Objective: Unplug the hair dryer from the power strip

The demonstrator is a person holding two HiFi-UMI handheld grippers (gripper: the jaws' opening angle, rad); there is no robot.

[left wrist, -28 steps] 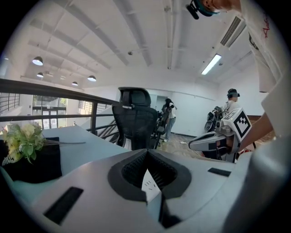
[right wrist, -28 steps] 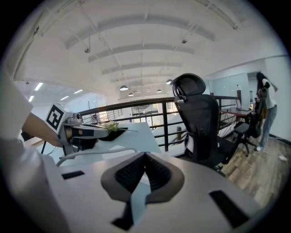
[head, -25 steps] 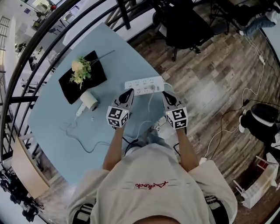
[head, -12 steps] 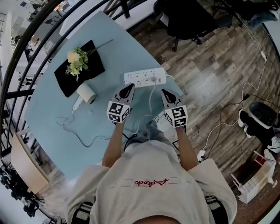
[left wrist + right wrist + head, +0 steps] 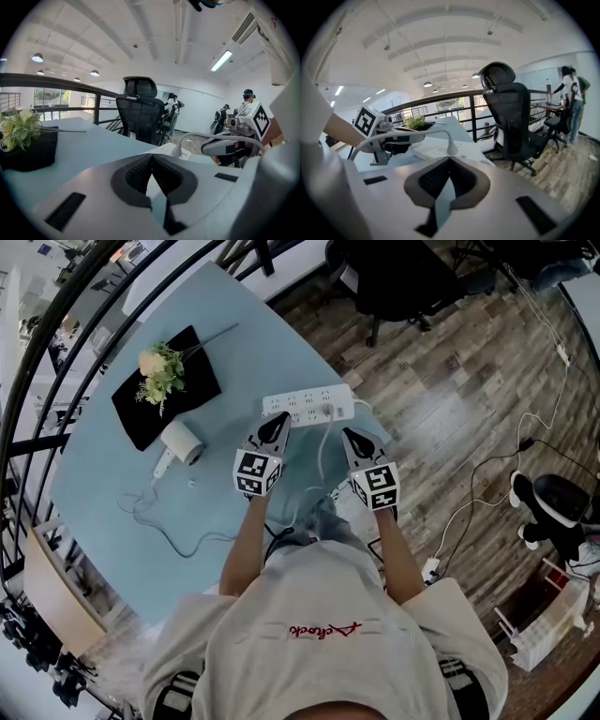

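The white power strip lies on the light blue table, with a white plug in its right part and a cable running toward me. The white hair dryer lies left of it, its thin cord looping over the table. My left gripper is shut and empty, its tip just short of the strip's left half. My right gripper is also shut and empty, just right of the plug's cable. The plug and cable rise beyond the shut jaws in both gripper views.
A black tray with a flower bunch sits at the table's far left. A black office chair stands beyond the table on the wood floor. A dark railing curves along the left. People stand far off in both gripper views.
Both grippers have sunk a little toward the table in front of the power strip. Their jaws have stayed shut.
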